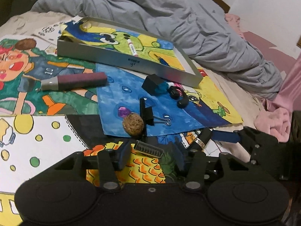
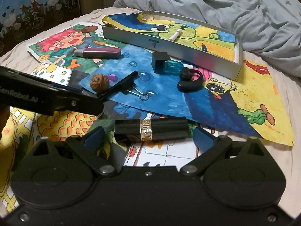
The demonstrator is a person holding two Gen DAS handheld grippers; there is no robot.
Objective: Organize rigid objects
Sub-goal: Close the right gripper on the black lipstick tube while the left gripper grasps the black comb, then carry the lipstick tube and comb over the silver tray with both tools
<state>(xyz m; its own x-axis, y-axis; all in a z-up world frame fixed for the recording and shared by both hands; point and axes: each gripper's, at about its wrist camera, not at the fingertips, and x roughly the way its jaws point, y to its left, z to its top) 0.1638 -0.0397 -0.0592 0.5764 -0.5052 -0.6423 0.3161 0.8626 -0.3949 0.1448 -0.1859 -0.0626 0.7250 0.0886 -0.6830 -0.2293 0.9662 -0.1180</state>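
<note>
A silver tray lined with a drawing holds a pink-capped marker and a blue pen. In front of it on the drawings lie a maroon bar, a teal bottle with black cap, a black earpiece, a walnut and a black binder clip. My right gripper is open, with a black lipstick tube with a gold band lying between its fingers. My left gripper is open over a small silver comb-like piece, just short of the walnut.
Children's drawings cover the bed. A rumpled grey duvet lies behind the tray. Pink cloth is at the right. The right gripper's body shows in the left wrist view, the left gripper's body in the right wrist view.
</note>
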